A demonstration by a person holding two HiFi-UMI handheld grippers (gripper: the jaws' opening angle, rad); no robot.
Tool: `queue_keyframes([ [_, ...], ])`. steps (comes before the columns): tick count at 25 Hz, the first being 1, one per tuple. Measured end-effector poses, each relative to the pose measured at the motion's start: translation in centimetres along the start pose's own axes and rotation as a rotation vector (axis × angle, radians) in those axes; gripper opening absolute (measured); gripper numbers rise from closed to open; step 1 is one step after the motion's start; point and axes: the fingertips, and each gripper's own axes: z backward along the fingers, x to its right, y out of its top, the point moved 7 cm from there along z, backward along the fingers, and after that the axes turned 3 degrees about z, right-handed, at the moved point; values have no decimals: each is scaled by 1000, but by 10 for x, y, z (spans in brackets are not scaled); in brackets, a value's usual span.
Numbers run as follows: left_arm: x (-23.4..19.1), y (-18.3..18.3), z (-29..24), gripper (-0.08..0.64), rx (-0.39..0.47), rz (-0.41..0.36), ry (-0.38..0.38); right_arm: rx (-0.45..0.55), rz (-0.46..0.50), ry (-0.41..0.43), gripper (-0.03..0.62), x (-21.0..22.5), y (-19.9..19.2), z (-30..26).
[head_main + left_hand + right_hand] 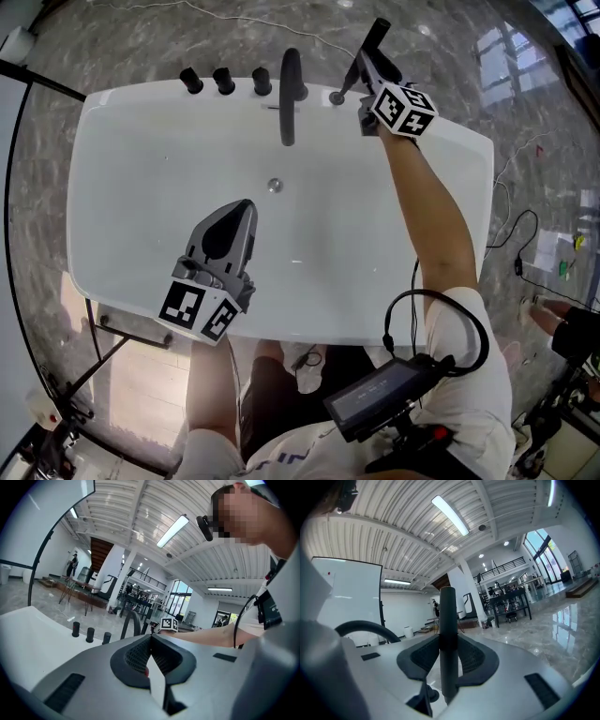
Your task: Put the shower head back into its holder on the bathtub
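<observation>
- Bathtub: white, lying crosswise below, carrying a black spout and knobs along its far rim.
- Left gripper: hovering over the basin, jaws pressing together on nothing.
- Right gripper: reaching to the far rim, clamping the shower head, a black wand standing near upright.
- Holder: small socket sitting just beside the wand's lower end.
- Step, as judged: bringing the wand to the socket.
- Next move: calling for centring the wand's foot over the opening, then sinking it in.

Black spout, three knobs
</observation>
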Motion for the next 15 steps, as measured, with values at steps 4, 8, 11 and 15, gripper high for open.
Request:
queue_keyframes([
  [4,-10,-18,2,14,-1,17,4,-25,34,-2,123,3,-27,-8],
  [8,-22,-33,-2,14,6,27,5,-35,59,11,123,2,-48,-19],
  [11,-25,-42,-6,14,2,48,4,-53,76,15,123,4,-64,-26],
  [15,-32,-57,-5,14,-3,52,22,-74,105,13,123,4,-83,-31],
])
